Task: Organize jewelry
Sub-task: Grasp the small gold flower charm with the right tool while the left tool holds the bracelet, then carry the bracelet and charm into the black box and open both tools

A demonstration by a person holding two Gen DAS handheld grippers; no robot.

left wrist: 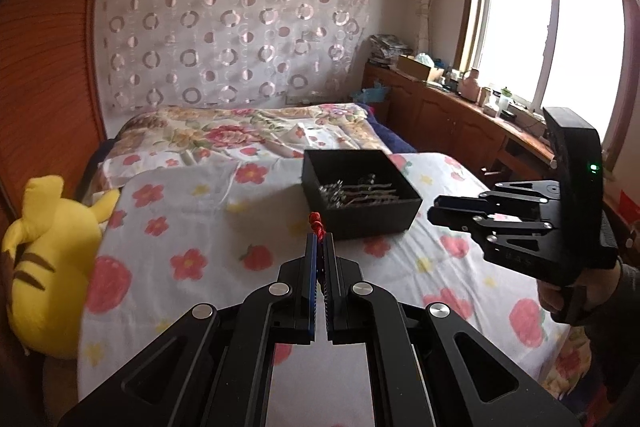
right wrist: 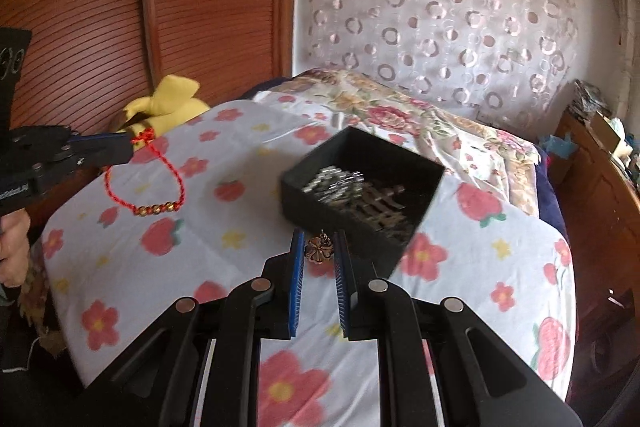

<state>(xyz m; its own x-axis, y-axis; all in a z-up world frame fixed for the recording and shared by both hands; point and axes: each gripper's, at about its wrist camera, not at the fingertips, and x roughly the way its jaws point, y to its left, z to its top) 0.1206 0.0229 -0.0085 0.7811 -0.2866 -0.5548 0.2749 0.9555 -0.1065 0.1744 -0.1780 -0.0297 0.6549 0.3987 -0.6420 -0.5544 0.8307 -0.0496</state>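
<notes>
The left gripper (left wrist: pixel 320 241) has its jaws clamped on a red cord bracelet (right wrist: pixel 149 183) hanging above the bed (right wrist: pixel 248 227). The right gripper (right wrist: pixel 319 247), jaws apart, frames a clover pendant (right wrist: pixel 319 250) beside the black box (right wrist: pixel 360 183). No legible writing.

Red-cord bracelet (right wrist: pixel 144 183), seemingly gold beads (right wrist: pixel 156 209); black box (right wrist: pixel 360 183)

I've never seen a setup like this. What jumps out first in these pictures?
A red cord bracelet with gold beads dangles from the shut left gripper above the flowered bedsheet. Mid-bed sits a black box of silvery pieces, and a clover charm shows between the right gripper fingers.
</notes>
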